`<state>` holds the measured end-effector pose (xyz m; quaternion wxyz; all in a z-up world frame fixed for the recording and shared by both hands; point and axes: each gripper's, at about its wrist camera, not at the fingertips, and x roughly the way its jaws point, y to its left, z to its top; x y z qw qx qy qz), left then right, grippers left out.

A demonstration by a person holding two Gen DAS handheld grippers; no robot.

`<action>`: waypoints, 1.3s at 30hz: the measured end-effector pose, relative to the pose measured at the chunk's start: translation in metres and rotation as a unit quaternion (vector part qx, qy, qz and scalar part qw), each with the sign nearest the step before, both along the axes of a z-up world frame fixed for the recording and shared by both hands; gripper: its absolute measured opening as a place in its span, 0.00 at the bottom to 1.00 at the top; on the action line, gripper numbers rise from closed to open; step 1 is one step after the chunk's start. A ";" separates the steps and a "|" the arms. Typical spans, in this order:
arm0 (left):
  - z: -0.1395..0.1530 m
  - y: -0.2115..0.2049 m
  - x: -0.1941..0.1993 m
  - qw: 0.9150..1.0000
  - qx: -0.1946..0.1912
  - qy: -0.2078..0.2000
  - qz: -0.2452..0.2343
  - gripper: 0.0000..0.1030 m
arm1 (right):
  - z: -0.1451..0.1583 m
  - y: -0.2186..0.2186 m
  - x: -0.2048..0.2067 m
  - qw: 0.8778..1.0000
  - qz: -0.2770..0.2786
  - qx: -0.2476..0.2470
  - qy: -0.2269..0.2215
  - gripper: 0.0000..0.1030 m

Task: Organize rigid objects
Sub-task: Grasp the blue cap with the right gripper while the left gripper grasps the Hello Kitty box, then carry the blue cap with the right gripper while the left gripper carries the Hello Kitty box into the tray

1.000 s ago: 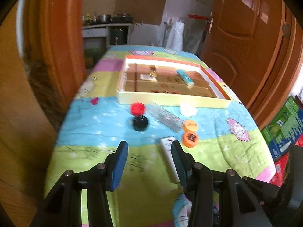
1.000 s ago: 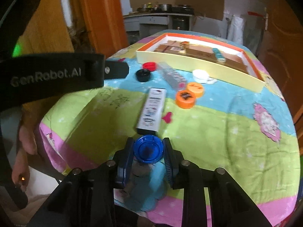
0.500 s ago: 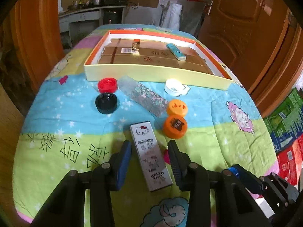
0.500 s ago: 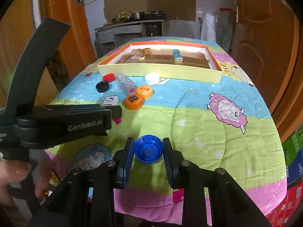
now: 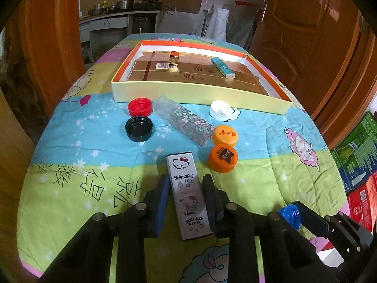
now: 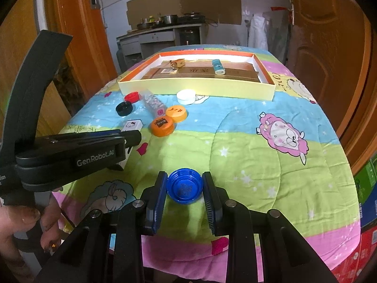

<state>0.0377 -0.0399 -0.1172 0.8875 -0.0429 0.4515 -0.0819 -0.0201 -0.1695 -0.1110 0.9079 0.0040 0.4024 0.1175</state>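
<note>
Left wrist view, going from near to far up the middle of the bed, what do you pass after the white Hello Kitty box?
Hello Kitty box → dark orange cap → light orange cap → clear flowered case → white cap → big shallow box.

Compared with a second earlier, the left gripper (image 5: 186, 198) sits lower and nearer the quilt, with the Hello Kitty box (image 5: 187, 195) now between its closing jaws rather than ahead of its right finger. The right gripper (image 6: 185, 187), with the blue cap (image 6: 184, 185), now faces the middle of the quilt and the tray (image 6: 198, 87) head-on.
</note>
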 end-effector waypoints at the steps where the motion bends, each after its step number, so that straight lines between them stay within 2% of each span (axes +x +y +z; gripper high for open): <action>1: 0.001 0.000 0.000 1.000 0.000 -0.001 0.001 0.28 | 0.000 0.000 0.000 1.000 0.000 0.000 -0.001 0.30; 15: 0.028 0.004 -0.003 0.999 0.010 -0.035 0.003 0.25 | 0.009 0.007 0.009 1.000 0.006 -0.003 -0.008 0.30; 39: 0.059 0.014 0.023 0.997 -0.013 -0.072 -0.001 0.25 | 0.030 0.005 0.048 1.000 -0.005 0.003 -0.024 0.30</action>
